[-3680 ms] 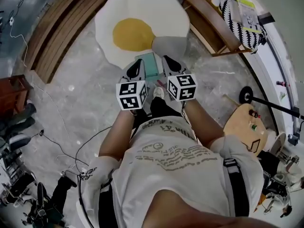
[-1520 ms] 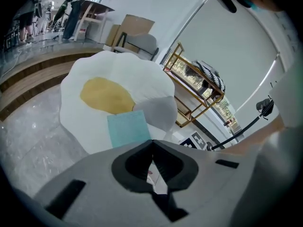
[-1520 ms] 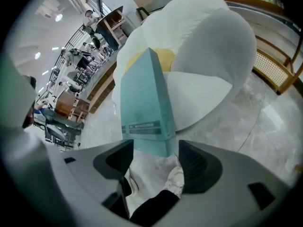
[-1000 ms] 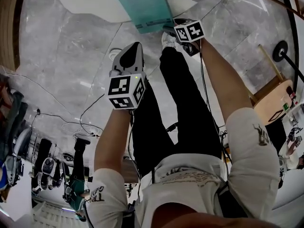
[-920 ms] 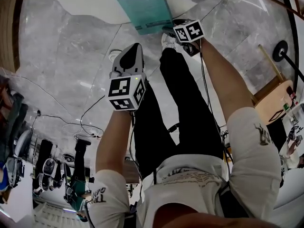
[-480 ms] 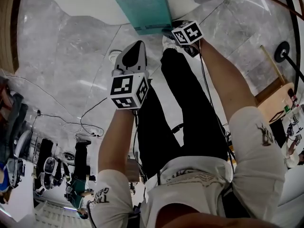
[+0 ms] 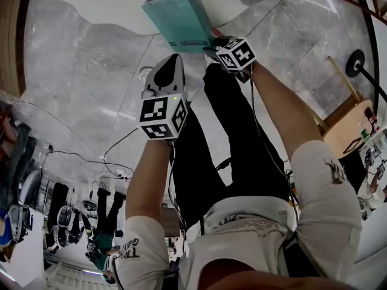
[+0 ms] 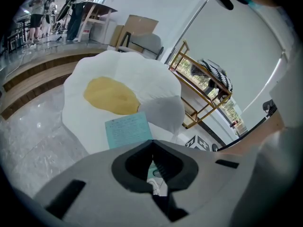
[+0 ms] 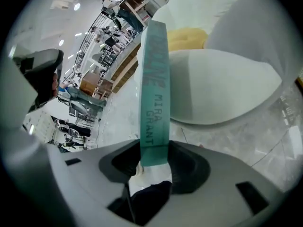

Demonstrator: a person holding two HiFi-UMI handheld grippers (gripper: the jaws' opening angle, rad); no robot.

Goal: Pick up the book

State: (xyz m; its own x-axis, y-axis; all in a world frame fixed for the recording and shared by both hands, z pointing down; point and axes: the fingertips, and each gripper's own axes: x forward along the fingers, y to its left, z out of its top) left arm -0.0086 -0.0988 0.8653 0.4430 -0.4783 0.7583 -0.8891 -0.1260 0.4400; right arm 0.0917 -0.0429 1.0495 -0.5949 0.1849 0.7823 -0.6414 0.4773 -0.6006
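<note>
A teal book lies half on a white fried-egg rug, its near edge raised off the marble floor. My right gripper is at the book's near right corner. In the right gripper view the book's spine stands upright between the jaws of the right gripper, which are closing and press on both its sides. My left gripper hangs over the floor short of the book, with nothing in it. In the left gripper view the left gripper is shut and the book lies beyond it.
A grey cushion rests on the rug behind the book. A wooden rack with a striped bag stands to the right. A round wooden stool and a black stand are at the right. Cables trail across the floor at the left.
The right gripper has closed on the book's corner and risen a little. The book has tilted and shifted left in the head view. The left gripper has kept still.
</note>
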